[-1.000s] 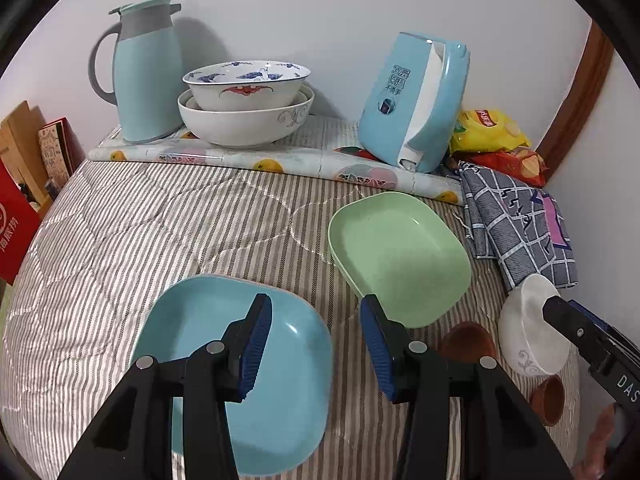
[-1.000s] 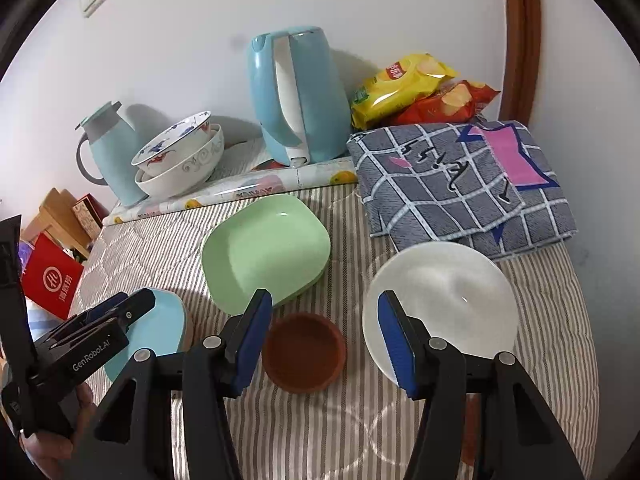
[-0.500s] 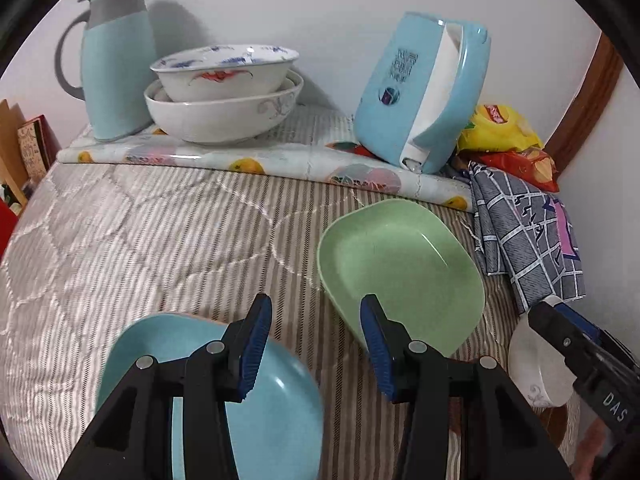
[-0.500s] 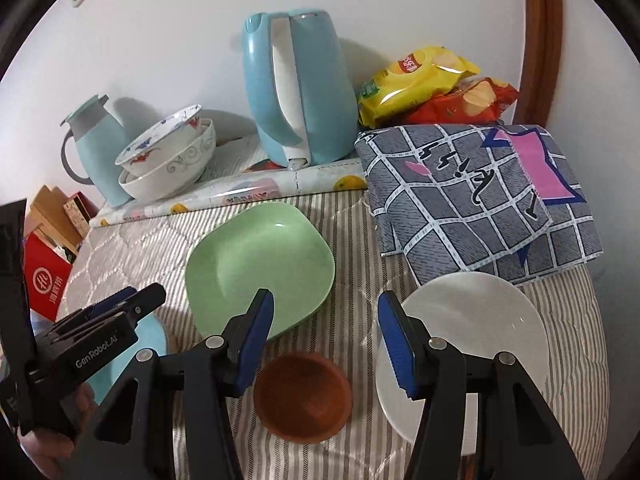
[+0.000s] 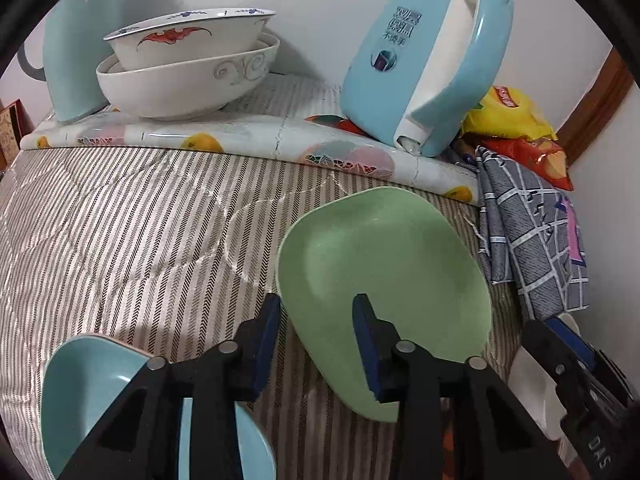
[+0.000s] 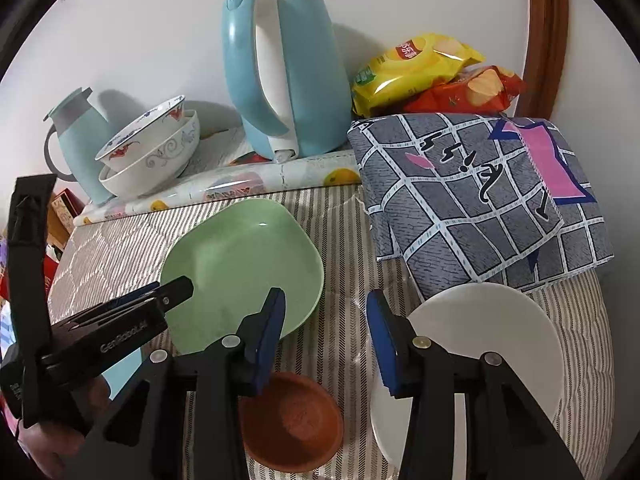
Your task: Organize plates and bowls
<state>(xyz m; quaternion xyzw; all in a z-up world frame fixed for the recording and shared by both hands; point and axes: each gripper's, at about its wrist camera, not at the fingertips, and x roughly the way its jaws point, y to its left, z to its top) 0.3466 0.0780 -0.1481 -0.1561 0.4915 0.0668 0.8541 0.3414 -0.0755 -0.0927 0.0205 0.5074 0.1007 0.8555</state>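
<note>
Plates lie on the striped quilt [image 5: 128,232]. The left gripper [image 5: 316,320] has its jaws wide apart, empty, astride the near edge of the green plate [image 5: 384,264]. The right gripper [image 6: 326,320] is also spread wide, holding nothing, between the brown bowl [image 6: 292,424] and the white plate [image 6: 492,344]. The blue plate [image 5: 84,384] lies at near left.

Striped quilted surface [image 5: 132,216] carries green plate [image 5: 384,276], light-blue plate [image 5: 96,392], brown saucer [image 6: 294,420], white plate [image 6: 492,328]. Fruit-print rolled mat [image 5: 248,136] along back edge. Checked grey cloth [image 6: 480,192] folded at right rear, edge overlapping white plate. Green plate between light-blue plate and cloth.
</note>
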